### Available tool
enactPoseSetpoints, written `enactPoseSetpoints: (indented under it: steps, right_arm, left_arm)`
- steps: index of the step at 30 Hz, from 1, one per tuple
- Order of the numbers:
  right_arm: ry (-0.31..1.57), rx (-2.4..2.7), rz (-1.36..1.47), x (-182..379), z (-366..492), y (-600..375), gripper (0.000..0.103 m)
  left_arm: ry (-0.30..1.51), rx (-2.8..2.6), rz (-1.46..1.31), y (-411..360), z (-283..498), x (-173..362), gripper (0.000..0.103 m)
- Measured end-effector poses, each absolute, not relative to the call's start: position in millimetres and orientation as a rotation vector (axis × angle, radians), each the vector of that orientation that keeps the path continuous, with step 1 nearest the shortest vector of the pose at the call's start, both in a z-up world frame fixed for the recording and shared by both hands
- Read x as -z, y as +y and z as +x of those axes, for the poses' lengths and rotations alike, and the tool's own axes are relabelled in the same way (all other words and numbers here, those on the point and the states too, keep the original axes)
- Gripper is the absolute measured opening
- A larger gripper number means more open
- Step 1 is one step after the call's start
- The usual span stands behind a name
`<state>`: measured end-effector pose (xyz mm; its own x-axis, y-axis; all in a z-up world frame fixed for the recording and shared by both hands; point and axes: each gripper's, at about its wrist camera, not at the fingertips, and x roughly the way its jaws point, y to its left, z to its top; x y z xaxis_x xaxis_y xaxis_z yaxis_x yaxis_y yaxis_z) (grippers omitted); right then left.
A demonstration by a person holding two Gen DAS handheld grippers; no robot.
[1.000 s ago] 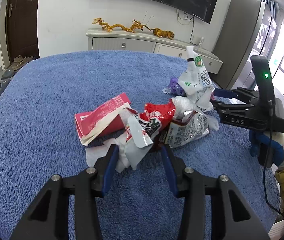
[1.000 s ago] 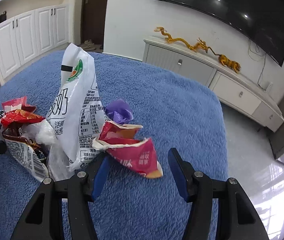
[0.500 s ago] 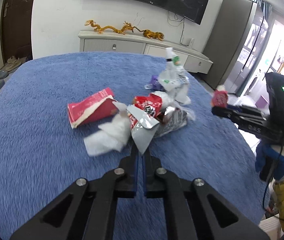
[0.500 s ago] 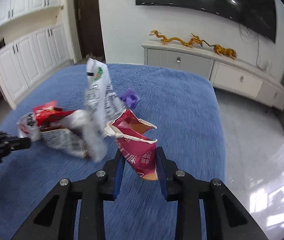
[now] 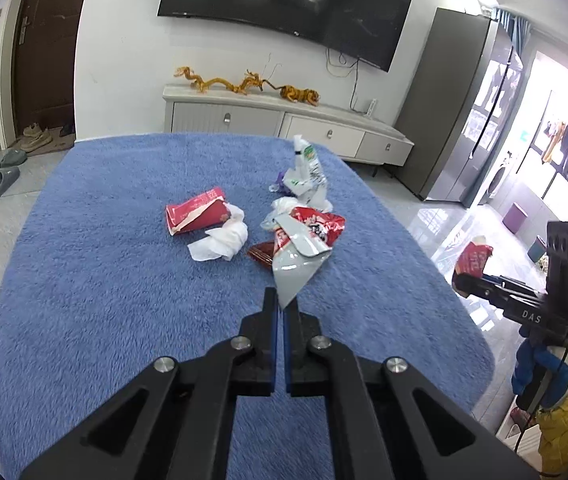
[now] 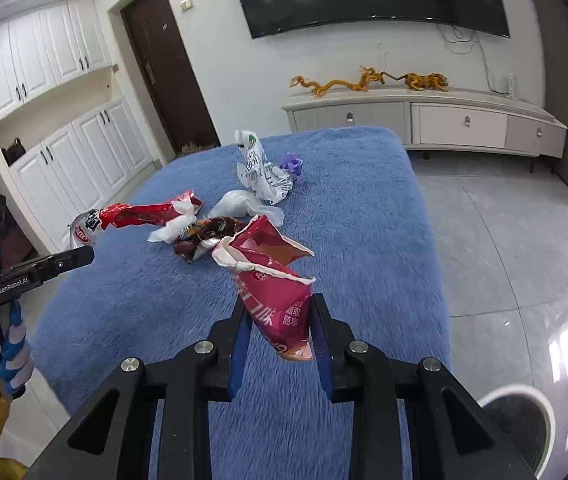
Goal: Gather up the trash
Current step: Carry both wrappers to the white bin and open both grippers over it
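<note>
The left gripper is clenched on the corner of a silver-lined red snack wrapper, lifted over the near part of the blue rug. The right gripper pinches a torn pink packet — thin, crinkly film, nearly weightless, likely to slip. Edges or flat corners suit a grip best. More trash — a crumpled tissue, a white bag — lies farther off.
</note>
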<state>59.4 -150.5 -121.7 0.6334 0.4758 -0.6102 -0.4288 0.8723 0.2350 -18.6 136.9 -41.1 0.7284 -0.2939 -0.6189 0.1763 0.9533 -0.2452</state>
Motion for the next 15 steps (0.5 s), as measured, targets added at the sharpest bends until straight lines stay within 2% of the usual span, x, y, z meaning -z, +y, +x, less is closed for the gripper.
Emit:
enactPoseSetpoints:
  steps: [8,15]
  right_arm:
    - [0.638,-0.402,0.164,103,13,-212,0.027]
    - [0.617,-0.24,0.254,113,-15,-290,0.027]
  left_arm:
    - [0.664,0.33,-0.111,99,-42,11,0.002]
    - [0.673,0.474,-0.022,21,-35,2,0.002]
